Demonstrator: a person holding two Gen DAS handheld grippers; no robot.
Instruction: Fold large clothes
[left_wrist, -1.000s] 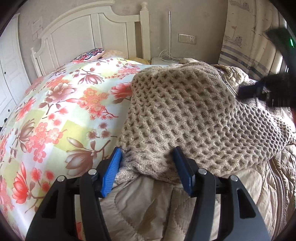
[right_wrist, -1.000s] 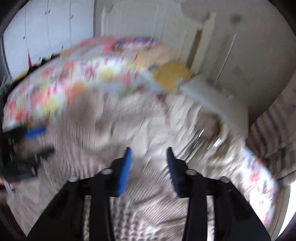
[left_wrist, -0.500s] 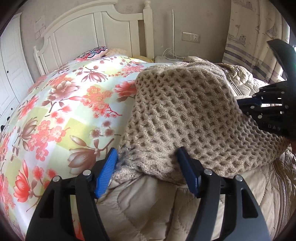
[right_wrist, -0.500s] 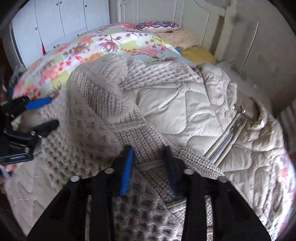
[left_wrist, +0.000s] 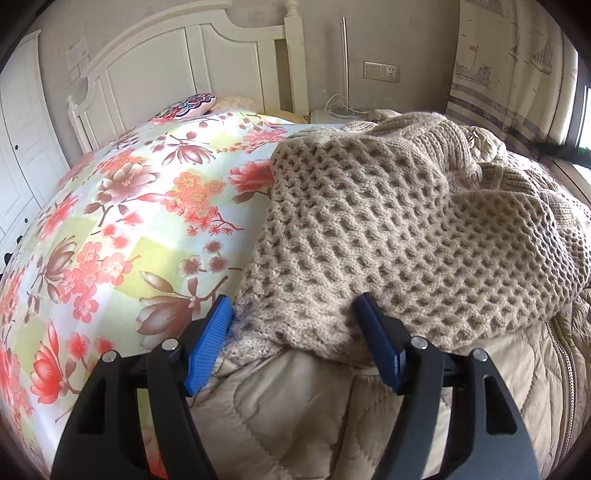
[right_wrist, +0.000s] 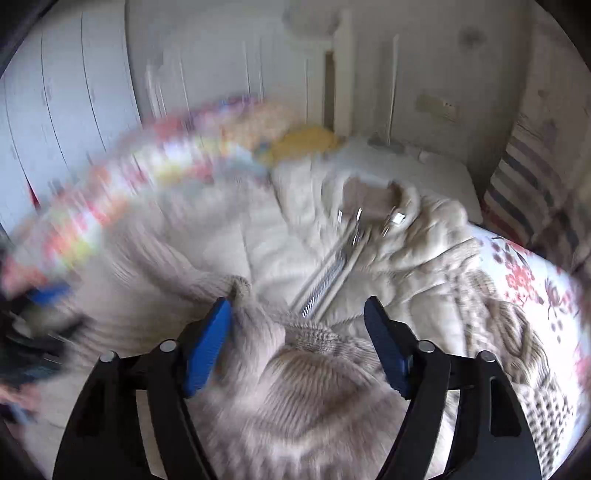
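Blur smears my right wrist view, so the floral bedcover and the zipped quilted coat are only roughly readable, yet my right gripper shows its jaws opening with a ridge of the knitted sweater loose between them. My left gripper is opening too, pads astride the sweater's folded hem. The sweater lies on the coat, whose lower part is cut off.

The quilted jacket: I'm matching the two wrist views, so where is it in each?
Left wrist: quilted jacket along the bottom, under the sweater.
Right wrist: it fills the centre, zipper running up the middle, blurred.
Shared landmark: the white headboard post.
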